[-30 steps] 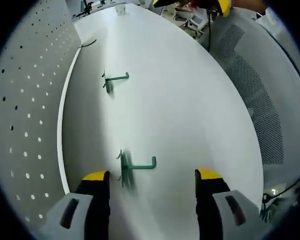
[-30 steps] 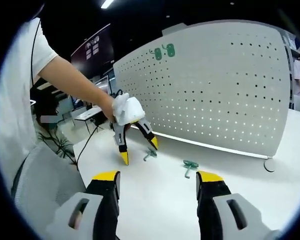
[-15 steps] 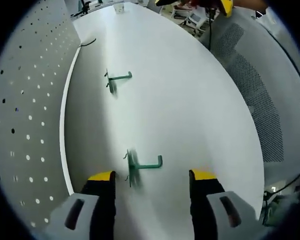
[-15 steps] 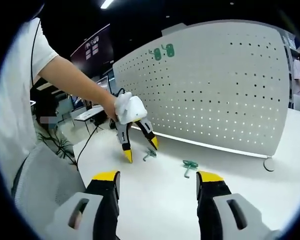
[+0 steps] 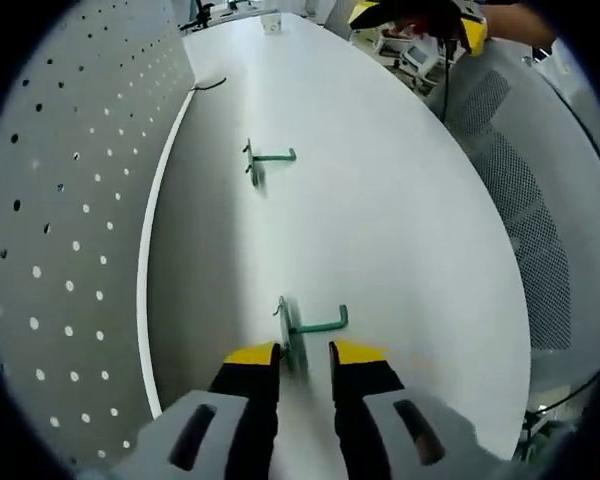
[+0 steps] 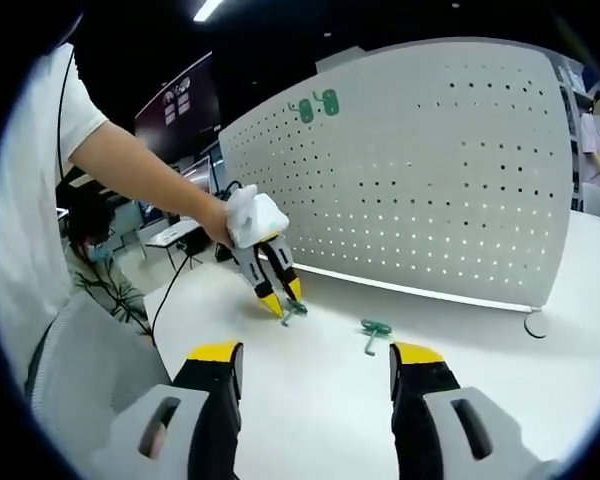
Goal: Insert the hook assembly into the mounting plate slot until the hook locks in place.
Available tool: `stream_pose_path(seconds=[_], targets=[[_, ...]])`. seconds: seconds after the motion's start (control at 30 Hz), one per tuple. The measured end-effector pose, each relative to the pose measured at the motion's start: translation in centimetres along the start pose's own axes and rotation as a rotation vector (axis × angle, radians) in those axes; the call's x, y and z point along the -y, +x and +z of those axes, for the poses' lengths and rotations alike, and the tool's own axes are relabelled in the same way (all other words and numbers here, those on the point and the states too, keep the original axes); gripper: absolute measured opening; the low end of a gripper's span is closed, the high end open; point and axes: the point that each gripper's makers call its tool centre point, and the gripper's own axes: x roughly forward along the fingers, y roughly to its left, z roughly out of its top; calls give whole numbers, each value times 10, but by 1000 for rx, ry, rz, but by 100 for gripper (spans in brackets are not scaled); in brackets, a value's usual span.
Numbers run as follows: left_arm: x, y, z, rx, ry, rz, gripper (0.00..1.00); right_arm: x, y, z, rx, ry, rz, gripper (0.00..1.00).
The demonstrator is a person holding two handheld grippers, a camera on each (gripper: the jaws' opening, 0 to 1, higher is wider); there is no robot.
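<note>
The near green hook (image 5: 310,322) lies on the white table (image 5: 380,220), its flat end between the jaws of my left gripper (image 5: 304,353), which is shut on it. A second green hook (image 5: 265,158) lies farther along the table. In the right gripper view, a person's hand holds the left gripper (image 6: 280,297) down on the near hook (image 6: 294,310), and the second hook (image 6: 375,330) lies to its right. My right gripper (image 6: 315,355) hangs open above the table with nothing in it. The white perforated mounting plate (image 6: 430,180) stands upright behind both hooks.
The mounting plate (image 5: 60,250) runs along the left side of the table in the left gripper view. Two green pieces (image 6: 315,105) hang near the plate's top. A mesh chair back (image 5: 525,230) borders the table. A person's arm (image 6: 140,165) reaches in from the left.
My left gripper's jaws have closed from wide apart to narrow around the near hook, and it has dropped closer to the table. The right gripper stays open and almost still.
</note>
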Motion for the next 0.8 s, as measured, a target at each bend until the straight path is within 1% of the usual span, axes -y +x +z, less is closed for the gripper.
stream_pose_path(seconds=[0.1, 0.17, 0.23, 0.37, 0.63, 0.73, 0.8], targets=[[-1, 0, 0, -1, 9, 5, 13, 0, 1, 0, -2, 3, 3, 60], [-3, 0, -1, -7, 5, 20, 7, -1, 0, 0, 1, -1, 0, 61], [-5, 0, -2, -14, -9, 27, 6, 0, 0, 0, 0, -2, -3, 63], [-5, 0, -2, -17, -9, 30, 5, 0, 1, 0, 2, -7, -5, 66], [-5, 0, -2, -20, -8, 33, 4, -1, 3, 1, 13, -10, -5, 76], [-5, 0, -3, -18, 0, 34, 4, -1, 3, 0, 14, -5, -5, 77], [-5, 0, -3, -15, -11, 32, 3, 0, 3, 1, 17, -7, -9, 78]])
